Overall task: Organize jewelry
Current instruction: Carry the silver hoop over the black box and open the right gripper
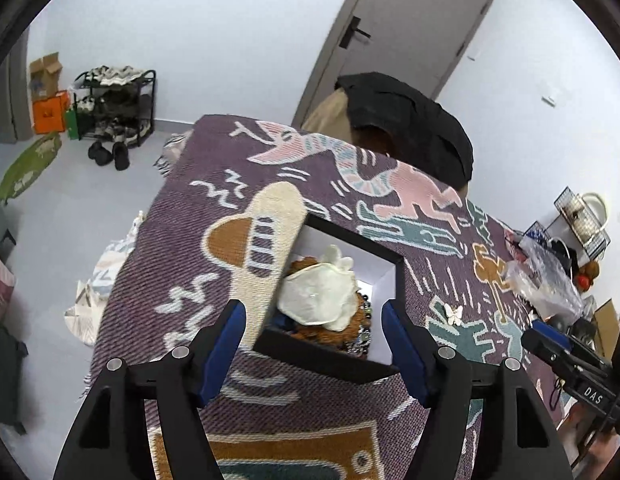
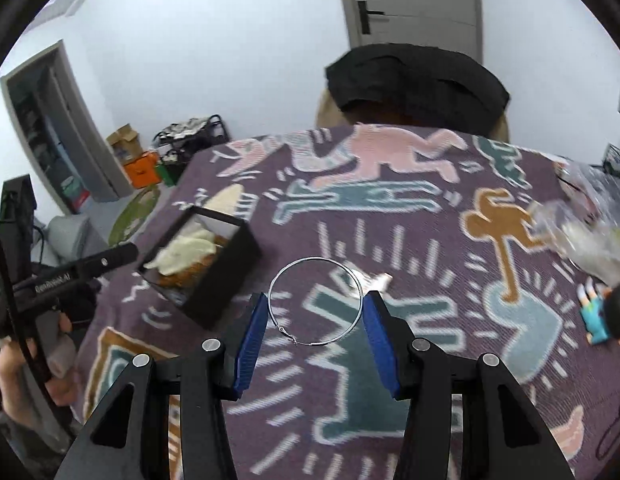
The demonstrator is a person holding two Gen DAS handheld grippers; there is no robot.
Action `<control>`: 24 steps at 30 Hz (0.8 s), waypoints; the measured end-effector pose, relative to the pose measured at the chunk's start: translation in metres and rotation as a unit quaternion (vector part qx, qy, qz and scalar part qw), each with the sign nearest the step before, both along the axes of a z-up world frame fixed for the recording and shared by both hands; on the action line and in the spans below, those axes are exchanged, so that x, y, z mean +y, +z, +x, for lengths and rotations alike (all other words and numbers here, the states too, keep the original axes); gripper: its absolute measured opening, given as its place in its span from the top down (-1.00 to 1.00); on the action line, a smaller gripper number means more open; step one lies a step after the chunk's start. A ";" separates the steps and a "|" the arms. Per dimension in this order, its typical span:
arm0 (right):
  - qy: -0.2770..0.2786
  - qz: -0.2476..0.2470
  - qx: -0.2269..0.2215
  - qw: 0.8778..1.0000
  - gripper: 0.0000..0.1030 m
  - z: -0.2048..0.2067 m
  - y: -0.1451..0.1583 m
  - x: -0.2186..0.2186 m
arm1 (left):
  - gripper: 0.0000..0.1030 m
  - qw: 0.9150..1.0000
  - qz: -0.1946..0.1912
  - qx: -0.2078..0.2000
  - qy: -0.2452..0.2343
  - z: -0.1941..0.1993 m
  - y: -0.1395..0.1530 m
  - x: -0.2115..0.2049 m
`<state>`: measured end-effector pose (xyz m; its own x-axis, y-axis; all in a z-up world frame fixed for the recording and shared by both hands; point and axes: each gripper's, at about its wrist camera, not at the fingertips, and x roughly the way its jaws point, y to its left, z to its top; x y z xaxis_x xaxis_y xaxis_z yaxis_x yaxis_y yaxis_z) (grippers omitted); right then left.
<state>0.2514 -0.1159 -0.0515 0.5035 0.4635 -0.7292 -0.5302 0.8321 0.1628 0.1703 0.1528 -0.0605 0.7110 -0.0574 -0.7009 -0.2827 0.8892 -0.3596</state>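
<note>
Two blue fingers of the right gripper are wide open around the thin silver hoop earring lying on the purple blanket. Close slowly, low down.

Left gripper is open, holding nothing, by the black jewelry box.

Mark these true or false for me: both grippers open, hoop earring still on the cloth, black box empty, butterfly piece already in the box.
1. Both the left gripper and the right gripper are open. True.
2. The hoop earring lies on the patterned cloth, between the right gripper's fingers and ungripped. True.
3. The black box is empty. False: it holds a cream-white piece and beads.
4. The butterfly piece is in the box. False: it lies on the cloth beside it.
</note>
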 end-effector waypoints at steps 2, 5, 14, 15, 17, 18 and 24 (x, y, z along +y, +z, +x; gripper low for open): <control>0.012 0.002 -0.003 1.000 0.03 -0.001 0.004 0.016 | -0.39 1.000 -0.007 -0.003 0.006 -0.007 -0.002 0.007; 0.027 0.008 0.000 1.000 0.03 -0.003 0.007 0.032 | -0.39 1.000 -0.016 -0.010 0.011 -0.017 -0.004 0.015; 0.066 0.011 0.013 0.998 0.03 0.002 0.006 0.091 | -0.39 0.998 -0.040 -0.019 0.036 -0.038 -0.015 0.039; 0.071 0.012 0.014 0.997 0.03 0.003 0.006 0.096 | -0.39 0.998 -0.042 -0.020 0.038 -0.040 -0.017 0.040; 0.077 0.010 0.018 0.997 0.03 0.005 0.004 0.108 | -0.39 0.998 -0.048 -0.021 0.040 -0.042 -0.021 0.043; 0.078 0.009 0.019 0.997 0.03 0.005 0.003 0.112 | -0.39 0.998 -0.049 -0.021 0.040 -0.043 -0.022 0.044; 0.086 0.018 0.039 0.995 0.01 0.014 -0.004 0.139 | -0.39 0.995 -0.083 -0.029 0.054 -0.054 -0.026 0.051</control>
<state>0.2657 0.0233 -0.0552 0.3580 0.5638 -0.7443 -0.6484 0.7237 0.2362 0.1166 0.2038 -0.0860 0.7587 -0.0901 -0.6452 -0.3469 0.7825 -0.5172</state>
